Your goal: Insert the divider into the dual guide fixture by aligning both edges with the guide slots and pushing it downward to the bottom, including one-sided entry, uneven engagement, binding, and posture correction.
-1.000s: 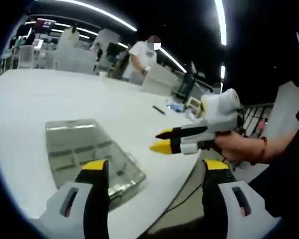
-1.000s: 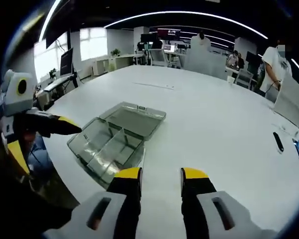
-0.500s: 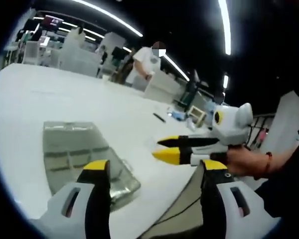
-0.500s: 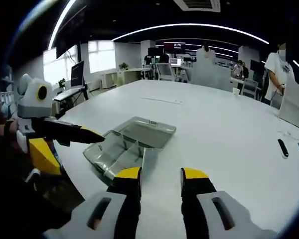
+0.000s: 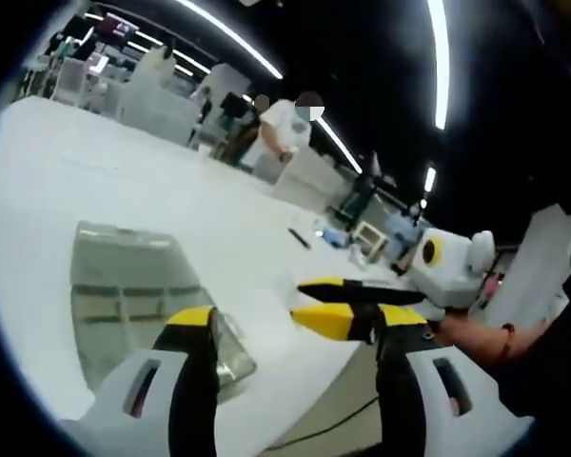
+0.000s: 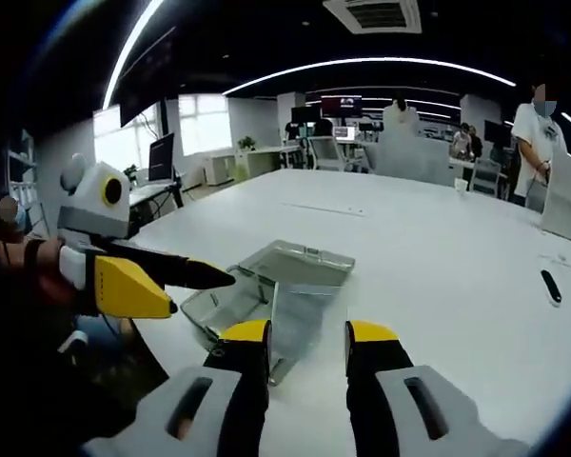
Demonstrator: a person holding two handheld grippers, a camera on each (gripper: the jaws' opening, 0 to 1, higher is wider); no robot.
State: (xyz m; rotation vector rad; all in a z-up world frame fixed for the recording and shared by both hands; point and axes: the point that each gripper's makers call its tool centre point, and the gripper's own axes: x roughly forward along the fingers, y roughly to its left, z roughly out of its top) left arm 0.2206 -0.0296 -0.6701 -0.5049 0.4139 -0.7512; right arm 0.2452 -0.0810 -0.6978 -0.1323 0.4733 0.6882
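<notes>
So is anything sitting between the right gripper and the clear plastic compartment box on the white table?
Nothing visible does. The right gripper looks straight at the clear plastic compartment box, with only bare white table between; the left gripper hovers off to one side.

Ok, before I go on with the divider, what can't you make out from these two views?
- Clear plastic tray: near end hidden behind the right gripper in the right gripper view.
- Tray's guide slots: too blurred in both views.
- Divider: a clear panel stands at the tray; seating unclear.
- Left gripper view: tray corner hidden behind the left gripper.
</notes>
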